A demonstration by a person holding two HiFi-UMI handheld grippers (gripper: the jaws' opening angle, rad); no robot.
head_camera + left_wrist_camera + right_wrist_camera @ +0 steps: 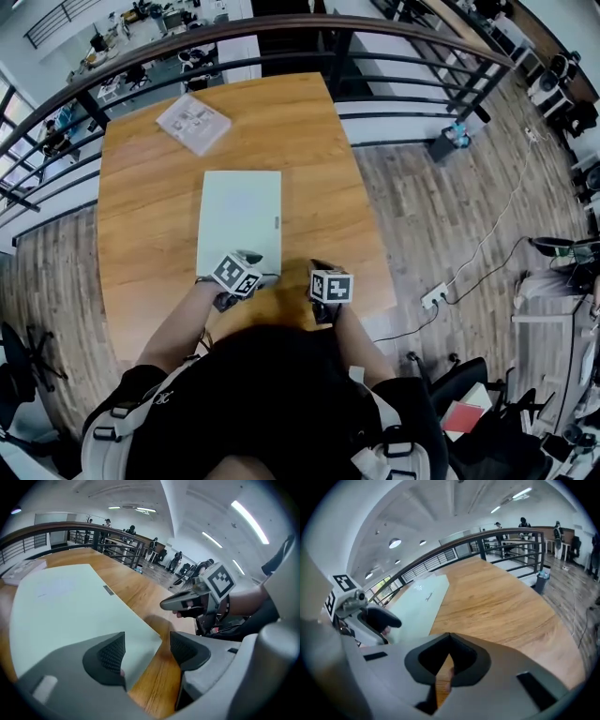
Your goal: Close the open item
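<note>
A pale green laptop (239,220) lies flat with its lid down on the wooden table (309,141). My left gripper (251,257) stands open at the laptop's near right corner. In the left gripper view the corner of the laptop (70,606) lies under the gap of the left gripper (147,651), and neither pad touches it. My right gripper (319,266) is shut with nothing in it, just right of the laptop over bare wood. The right gripper view shows the right gripper (449,644) closed, the laptop (419,599) to its left and the left gripper (377,618) beside it.
A white wrapped packet (193,123) lies at the table's far left. A dark railing (394,66) runs behind the table. On the floor to the right are a power strip (434,296) and cables. The table's near edge is close to my body.
</note>
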